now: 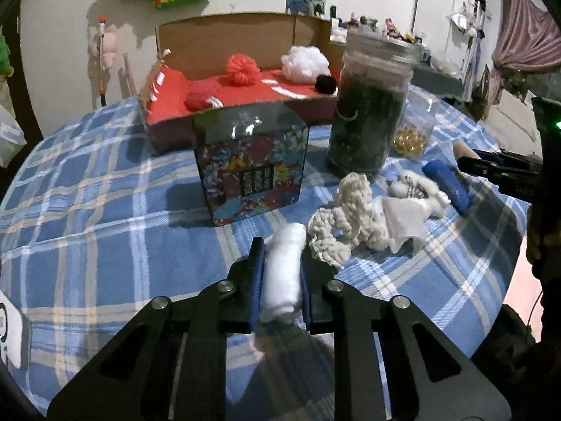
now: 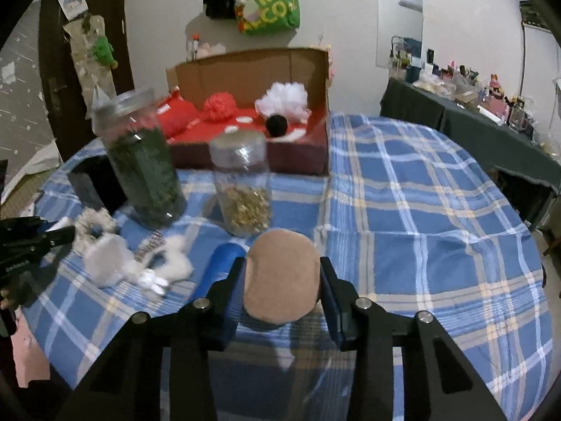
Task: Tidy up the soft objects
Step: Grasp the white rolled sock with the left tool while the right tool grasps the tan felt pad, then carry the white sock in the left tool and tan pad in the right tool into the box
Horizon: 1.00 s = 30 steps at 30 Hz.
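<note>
woven plaid blanket (image 2: 420,210), matt cardboard box (image 1: 224,35), glossy jar (image 1: 368,105)

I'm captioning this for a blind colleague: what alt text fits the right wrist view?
The right gripper clamps a tan plush pad above a blue plaid tablecloth. Behind stand two jars and a cardboard box holding pom-poms.

Both cams ride on the grippers, looking forward and down along the fingers, low and close over the blue plaid blanket (image 1: 105,210). The left wrist view faces the cardboard box (image 1: 224,35) from its left-front, the right wrist view from further right. They share the box, the dark-filled jar (image 1: 368,105) (image 2: 143,172), the blue roll (image 1: 447,184) (image 2: 219,266) and the green bag (image 2: 273,3) on the wall.
</note>
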Each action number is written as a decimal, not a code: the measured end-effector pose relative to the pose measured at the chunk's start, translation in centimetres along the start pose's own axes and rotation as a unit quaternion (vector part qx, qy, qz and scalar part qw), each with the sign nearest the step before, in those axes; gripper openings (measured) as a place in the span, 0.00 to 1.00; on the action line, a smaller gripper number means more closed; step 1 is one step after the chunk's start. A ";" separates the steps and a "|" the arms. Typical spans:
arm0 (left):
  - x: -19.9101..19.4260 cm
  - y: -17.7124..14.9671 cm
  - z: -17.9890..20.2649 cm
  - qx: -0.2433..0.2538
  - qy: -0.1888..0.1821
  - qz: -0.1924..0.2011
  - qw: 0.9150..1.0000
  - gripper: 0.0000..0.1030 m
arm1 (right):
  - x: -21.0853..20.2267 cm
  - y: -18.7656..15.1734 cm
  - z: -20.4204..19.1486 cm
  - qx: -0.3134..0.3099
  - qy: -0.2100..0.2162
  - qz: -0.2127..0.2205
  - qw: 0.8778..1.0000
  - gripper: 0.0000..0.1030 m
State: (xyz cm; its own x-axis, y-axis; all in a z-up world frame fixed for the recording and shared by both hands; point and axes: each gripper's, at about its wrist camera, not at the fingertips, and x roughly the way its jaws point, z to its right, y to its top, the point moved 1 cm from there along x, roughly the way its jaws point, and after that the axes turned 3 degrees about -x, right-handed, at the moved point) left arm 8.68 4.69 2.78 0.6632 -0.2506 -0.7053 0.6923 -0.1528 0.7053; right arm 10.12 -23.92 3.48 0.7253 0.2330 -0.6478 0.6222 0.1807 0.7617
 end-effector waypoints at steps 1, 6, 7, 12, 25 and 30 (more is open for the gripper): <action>-0.3 0.0 0.1 -0.001 0.000 0.004 1.000 0.16 | -0.4 0.1 -0.3 0.000 0.005 0.005 1.000 0.41; -1.9 0.5 1.2 0.006 -0.013 0.026 1.000 0.16 | -1.4 0.6 -2.3 -0.008 0.039 0.018 0.999 0.41; -2.1 0.5 1.5 0.010 -0.017 0.029 0.999 0.16 | -1.5 0.6 -2.8 -0.011 0.045 0.020 0.999 0.41; -2.0 1.1 3.5 0.018 -0.041 0.037 0.998 0.16 | -1.4 0.8 -5.4 -0.022 0.074 0.025 0.997 0.41; -0.6 1.3 7.1 0.034 -0.085 0.029 0.995 0.16 | -0.6 0.8 -7.6 -0.031 0.098 0.017 0.995 0.41; -0.6 1.4 6.9 0.031 -0.084 0.029 0.996 0.16 | -0.3 0.7 -7.5 -0.028 0.098 0.014 0.995 0.41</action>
State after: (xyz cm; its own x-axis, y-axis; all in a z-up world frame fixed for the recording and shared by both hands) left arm 7.31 -1.98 4.65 0.6410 -0.4163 -0.6448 0.6321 -0.1901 0.7512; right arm 8.11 -16.74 4.36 0.6665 0.4202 -0.6159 0.5814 0.2241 0.7821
